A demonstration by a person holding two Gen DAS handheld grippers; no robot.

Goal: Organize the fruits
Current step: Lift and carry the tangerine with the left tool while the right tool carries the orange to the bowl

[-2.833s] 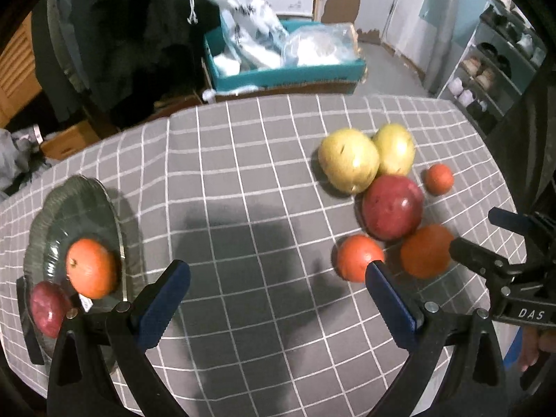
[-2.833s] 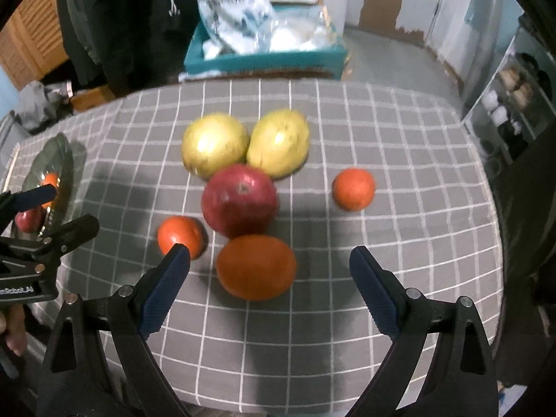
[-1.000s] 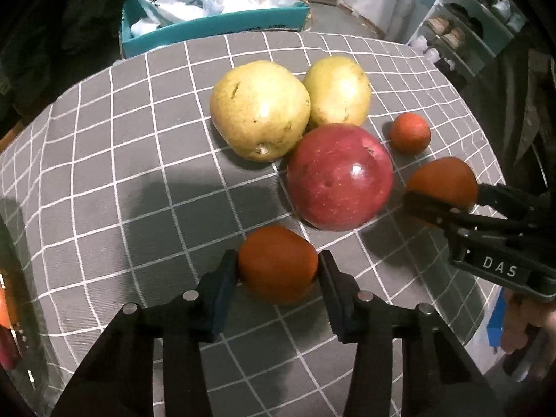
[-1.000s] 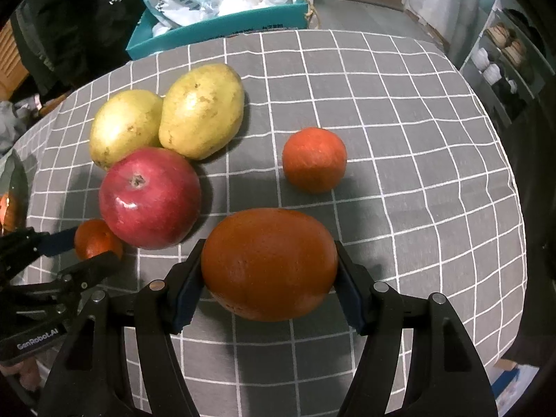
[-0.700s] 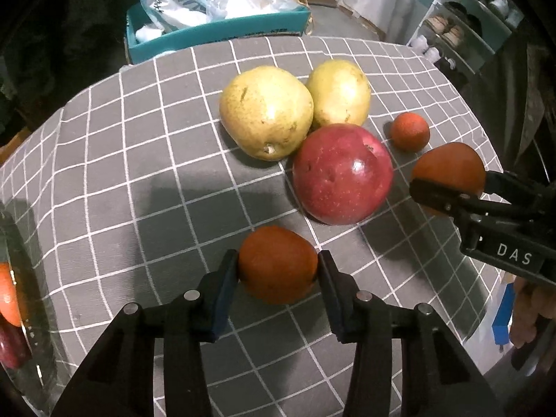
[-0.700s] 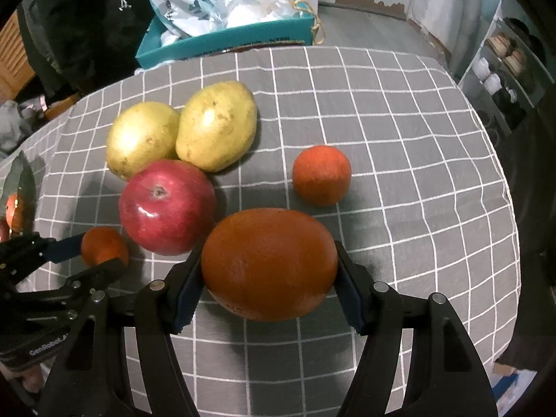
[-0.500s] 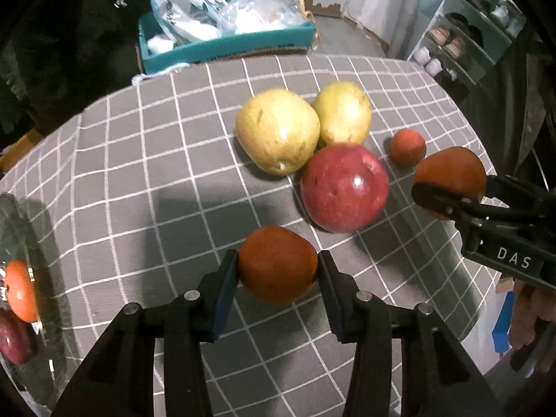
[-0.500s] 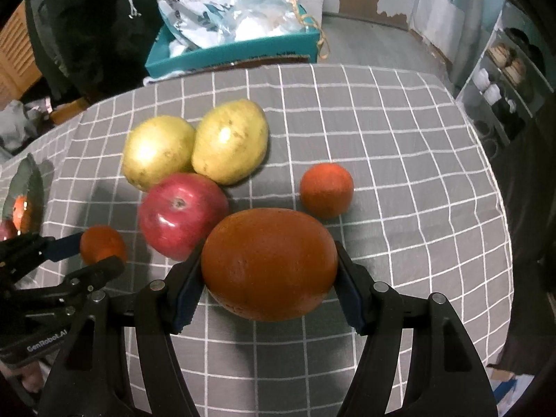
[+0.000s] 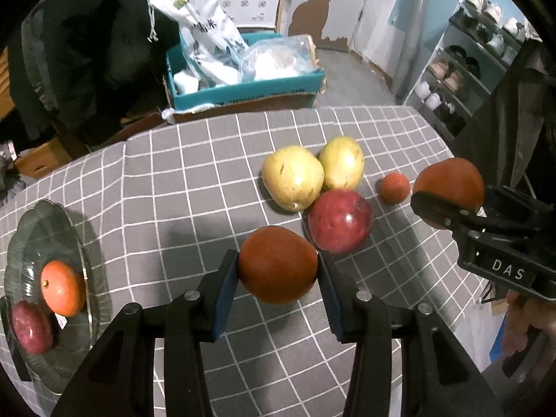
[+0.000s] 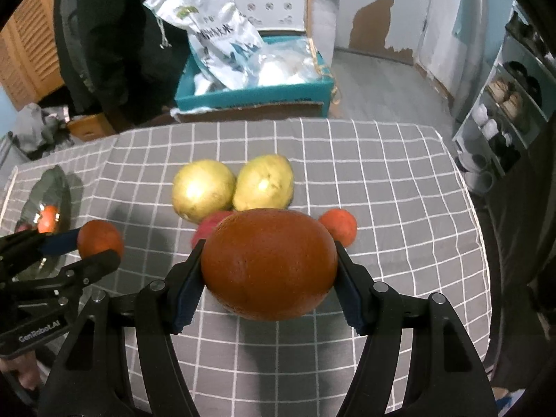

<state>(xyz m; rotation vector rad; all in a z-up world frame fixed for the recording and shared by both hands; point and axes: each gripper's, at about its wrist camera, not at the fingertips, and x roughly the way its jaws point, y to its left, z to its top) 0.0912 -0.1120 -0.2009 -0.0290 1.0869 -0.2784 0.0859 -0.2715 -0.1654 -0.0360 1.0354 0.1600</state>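
My left gripper [image 9: 278, 266] is shut on a small orange [image 9: 278, 264] and holds it above the checked cloth. My right gripper [image 10: 268, 264] is shut on a large orange [image 10: 268, 264], also lifted; it shows at the right of the left wrist view [image 9: 449, 187]. On the cloth lie two yellow pears [image 9: 292, 177] [image 9: 341, 162], a red apple [image 9: 340, 219] and a small tangerine [image 9: 394, 187]. A dark glass plate [image 9: 24, 222] at the left holds an orange [image 9: 62, 287] and a red fruit [image 9: 32, 326].
A teal box [image 9: 243, 90] with plastic bags stands beyond the table's far edge. A shelf with shoes [image 9: 465, 69] is at the right. The grey checked cloth [image 9: 180, 187] lies between the plate and the fruit group.
Both grippers closed on their oranges and have risen from the cloth. The plate has come back into the left wrist view.
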